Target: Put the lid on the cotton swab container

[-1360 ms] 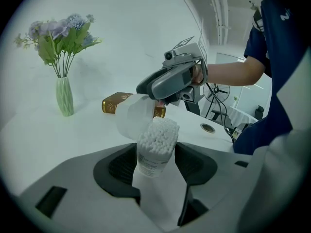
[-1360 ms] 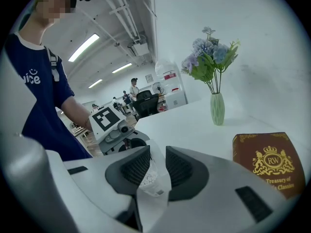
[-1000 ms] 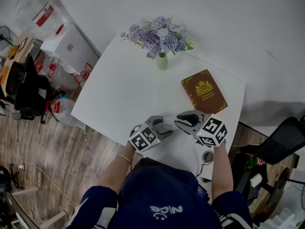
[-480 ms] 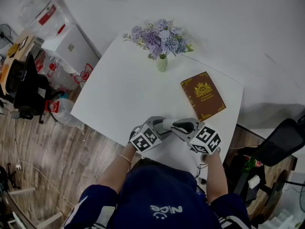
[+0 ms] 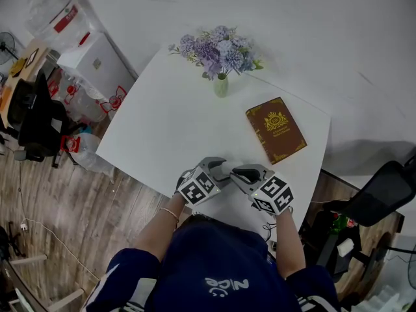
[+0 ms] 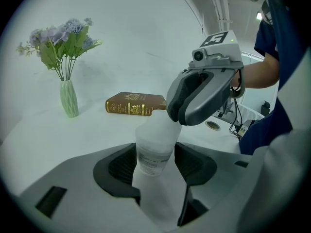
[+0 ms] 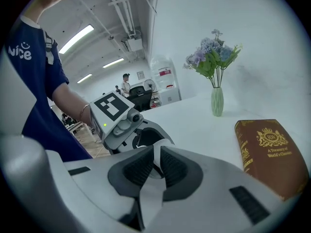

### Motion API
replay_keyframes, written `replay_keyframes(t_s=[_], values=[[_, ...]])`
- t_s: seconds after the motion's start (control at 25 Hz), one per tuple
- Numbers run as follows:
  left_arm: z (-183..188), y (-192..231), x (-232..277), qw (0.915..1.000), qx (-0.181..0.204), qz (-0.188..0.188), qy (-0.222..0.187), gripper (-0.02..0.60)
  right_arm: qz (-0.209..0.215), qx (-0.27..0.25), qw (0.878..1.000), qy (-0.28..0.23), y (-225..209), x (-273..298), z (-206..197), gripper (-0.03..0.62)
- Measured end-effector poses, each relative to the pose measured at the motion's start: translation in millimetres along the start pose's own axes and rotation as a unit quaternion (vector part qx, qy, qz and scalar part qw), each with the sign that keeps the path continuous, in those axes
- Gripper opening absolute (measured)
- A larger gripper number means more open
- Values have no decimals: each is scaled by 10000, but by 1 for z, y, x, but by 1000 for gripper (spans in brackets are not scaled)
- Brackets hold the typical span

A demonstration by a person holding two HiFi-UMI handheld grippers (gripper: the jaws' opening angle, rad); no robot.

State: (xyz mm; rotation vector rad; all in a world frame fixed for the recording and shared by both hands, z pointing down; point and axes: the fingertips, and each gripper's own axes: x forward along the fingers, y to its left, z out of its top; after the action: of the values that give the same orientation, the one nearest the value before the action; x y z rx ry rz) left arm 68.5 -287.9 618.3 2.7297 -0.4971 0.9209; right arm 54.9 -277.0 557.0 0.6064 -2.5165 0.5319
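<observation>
The cotton swab container [image 6: 154, 148] is a pale, cloudy plastic cylinder with a printed label round its lower half. It sits near the front edge of the white table [image 5: 162, 129], clenched between the pads of the left gripper [image 5: 218, 169]. In the left gripper view its long axis runs up the picture with a slight lean to the right, and its upper end goes in under the right gripper [image 5: 238, 172], where I cannot see its mouth. The right gripper's jaws are nearly together, pinched on a thin white piece, the lid [image 7: 156, 158], right at that end. Well behind lie a brown book [image 5: 276, 129] and a vase of flowers [image 5: 221, 83].
</observation>
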Motion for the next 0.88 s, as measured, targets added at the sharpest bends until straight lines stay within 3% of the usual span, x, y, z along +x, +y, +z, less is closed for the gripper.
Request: replay_keyframes(t_s=[0.2,0.52,0.88], values=[[-1,0,0,10000,-27,8,-35,262,-362,12,9993,0,-1,1,0,67],[-4,-1,0,9998,-168,82,4,264,-1007,-396,9938,238,0,2,-1,63],[-11,2,-21,9955,-771,495,-249,295,-1582,-37,9856,-593,7,-7,10,64]])
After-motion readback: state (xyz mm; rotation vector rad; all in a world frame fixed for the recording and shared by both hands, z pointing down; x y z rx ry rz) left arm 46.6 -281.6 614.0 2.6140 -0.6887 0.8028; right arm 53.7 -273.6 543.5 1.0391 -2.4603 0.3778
